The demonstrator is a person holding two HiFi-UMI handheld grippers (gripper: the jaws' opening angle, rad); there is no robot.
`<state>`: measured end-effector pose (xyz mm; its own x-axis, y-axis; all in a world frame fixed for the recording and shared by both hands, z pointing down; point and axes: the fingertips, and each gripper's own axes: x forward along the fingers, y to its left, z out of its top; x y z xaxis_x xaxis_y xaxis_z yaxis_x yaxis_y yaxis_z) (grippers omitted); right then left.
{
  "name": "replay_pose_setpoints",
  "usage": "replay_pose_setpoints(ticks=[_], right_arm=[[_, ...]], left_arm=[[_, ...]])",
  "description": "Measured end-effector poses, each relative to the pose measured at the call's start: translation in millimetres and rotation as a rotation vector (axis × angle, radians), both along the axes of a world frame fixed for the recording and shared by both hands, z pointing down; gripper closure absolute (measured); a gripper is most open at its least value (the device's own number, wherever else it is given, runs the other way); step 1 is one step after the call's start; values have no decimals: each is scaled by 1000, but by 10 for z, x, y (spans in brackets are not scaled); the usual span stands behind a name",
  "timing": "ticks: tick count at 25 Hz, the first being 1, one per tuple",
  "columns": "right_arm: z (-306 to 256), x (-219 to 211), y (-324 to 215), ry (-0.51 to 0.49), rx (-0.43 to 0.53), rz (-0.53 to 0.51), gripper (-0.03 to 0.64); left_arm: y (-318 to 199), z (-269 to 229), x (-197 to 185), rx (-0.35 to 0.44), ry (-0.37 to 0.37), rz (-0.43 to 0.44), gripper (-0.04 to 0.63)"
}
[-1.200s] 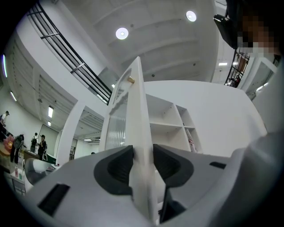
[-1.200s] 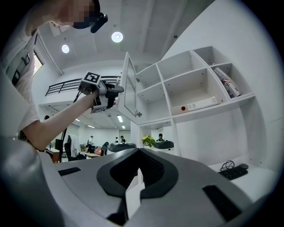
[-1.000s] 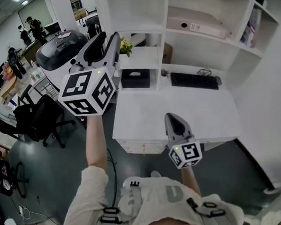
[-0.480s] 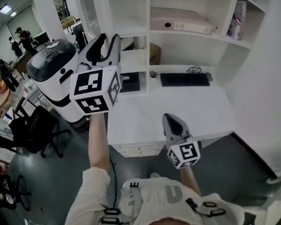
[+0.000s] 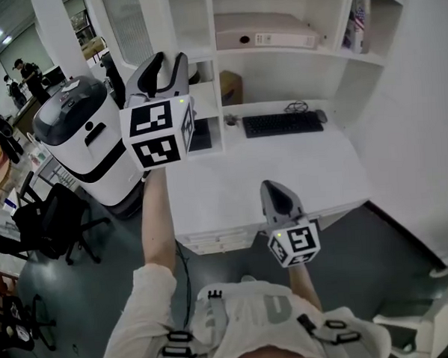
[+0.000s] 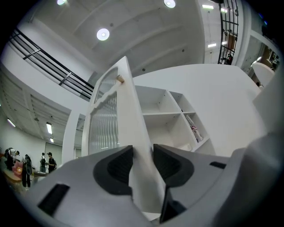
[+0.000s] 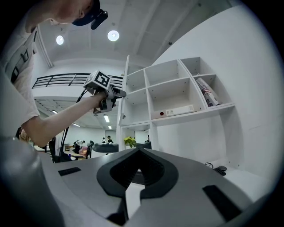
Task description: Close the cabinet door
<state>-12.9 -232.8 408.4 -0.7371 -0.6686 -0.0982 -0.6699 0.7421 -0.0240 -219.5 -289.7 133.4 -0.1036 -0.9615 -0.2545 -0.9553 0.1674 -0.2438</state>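
Observation:
The white cabinet door (image 5: 128, 26) with a ribbed glass panel stands swung out from the shelf unit (image 5: 278, 67). My left gripper (image 5: 165, 63) is raised at the door's free edge. In the left gripper view the door (image 6: 111, 119) runs up between both pads, and my left gripper (image 6: 142, 156) is shut on its edge; a small knob (image 6: 119, 79) shows higher up. My right gripper (image 5: 278, 191) hangs low over the desk, shut and holding nothing. In the right gripper view my right gripper (image 7: 135, 170) points at the shelves, with the left gripper (image 7: 106, 94) at the door edge (image 7: 125, 84).
A white desk (image 5: 284, 179) with a keyboard (image 5: 279, 124) stands below the shelves. A flat white box (image 5: 265, 35) lies on one shelf, books (image 5: 357, 10) on another. A white machine (image 5: 79, 137) and an office chair (image 5: 54, 221) stand at the left, people far behind.
My left gripper has carried the door edge to the right, closer to the shelf unit. The right gripper has kept almost the same place in the head view.

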Motion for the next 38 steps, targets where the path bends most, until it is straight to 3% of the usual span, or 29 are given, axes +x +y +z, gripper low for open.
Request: replay_pose_setpoints(ticks=[23, 38], right_arm=[[87, 446, -46, 18, -13, 124, 620], [66, 589, -141, 36, 4, 170, 620]], left_arm=[[-658, 43, 111, -45, -19, -43, 448], [-1062, 43, 127, -33, -26, -73, 448]])
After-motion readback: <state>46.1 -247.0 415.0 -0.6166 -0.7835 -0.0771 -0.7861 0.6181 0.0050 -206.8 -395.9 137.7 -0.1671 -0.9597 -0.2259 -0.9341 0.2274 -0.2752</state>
